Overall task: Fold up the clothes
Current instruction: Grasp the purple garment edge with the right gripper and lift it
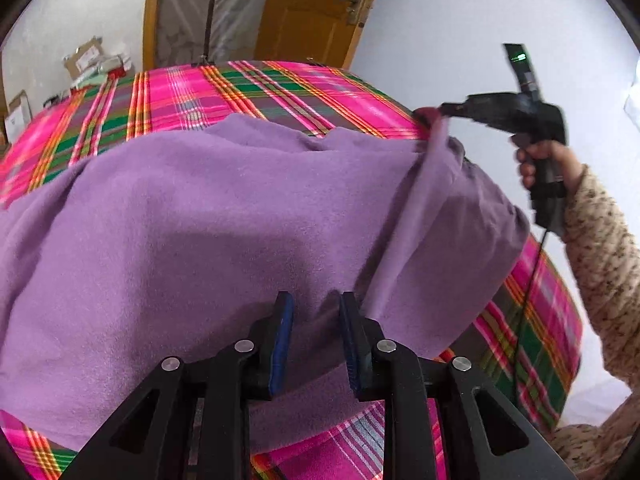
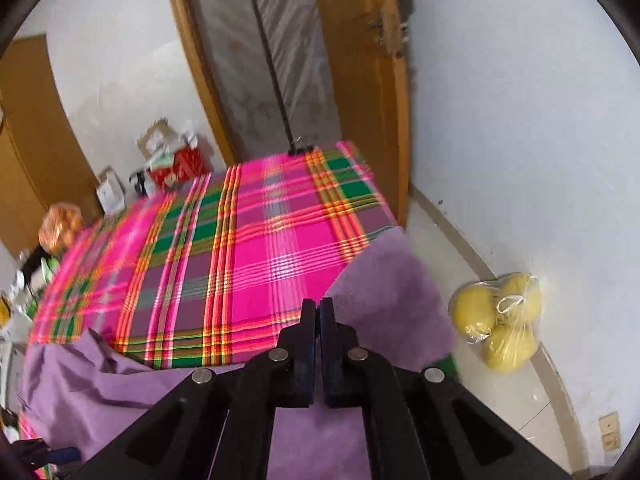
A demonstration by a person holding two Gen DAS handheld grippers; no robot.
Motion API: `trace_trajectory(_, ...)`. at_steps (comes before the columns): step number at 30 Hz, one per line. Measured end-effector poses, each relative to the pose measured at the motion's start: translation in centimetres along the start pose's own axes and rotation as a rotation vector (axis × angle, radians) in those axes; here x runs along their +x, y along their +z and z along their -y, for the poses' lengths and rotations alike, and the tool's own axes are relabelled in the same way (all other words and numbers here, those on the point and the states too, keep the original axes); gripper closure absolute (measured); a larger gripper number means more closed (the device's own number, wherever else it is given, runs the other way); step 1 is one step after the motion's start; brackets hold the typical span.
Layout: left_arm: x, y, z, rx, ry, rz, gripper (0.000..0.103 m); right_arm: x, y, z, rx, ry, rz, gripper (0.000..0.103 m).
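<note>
a soft, light purple fleece garment (image 1: 224, 220) sprawls over the plaid-covered table (image 1: 280, 92), its 2 o'clock edge pinched in the closed right gripper (image 2: 318, 308), the left gripper (image 1: 316, 312) parted just above the limp, likely drooping cloth.

A bag of yellow fruit (image 2: 498, 322) lies on the floor beside the plaid-covered table (image 2: 248, 248), near a wooden door (image 2: 360, 80).
</note>
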State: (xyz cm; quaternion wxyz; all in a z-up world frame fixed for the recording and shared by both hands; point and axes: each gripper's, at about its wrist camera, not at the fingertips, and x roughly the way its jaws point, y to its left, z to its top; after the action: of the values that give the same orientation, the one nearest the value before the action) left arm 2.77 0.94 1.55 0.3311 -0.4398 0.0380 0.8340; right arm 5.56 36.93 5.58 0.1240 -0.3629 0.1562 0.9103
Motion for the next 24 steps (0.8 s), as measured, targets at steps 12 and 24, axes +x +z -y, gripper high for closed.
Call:
trace_trajectory(12,0.4,-0.3,3.4,0.119,0.067,0.006,0.061,-6.9,-4.8,3.8,0.145,-0.003,0.136,0.101)
trace_trajectory(24,1.7,0.3,6.1,0.224,0.143,0.009,0.059,-9.8,-3.7,3.3,0.136,0.051,0.24,0.101)
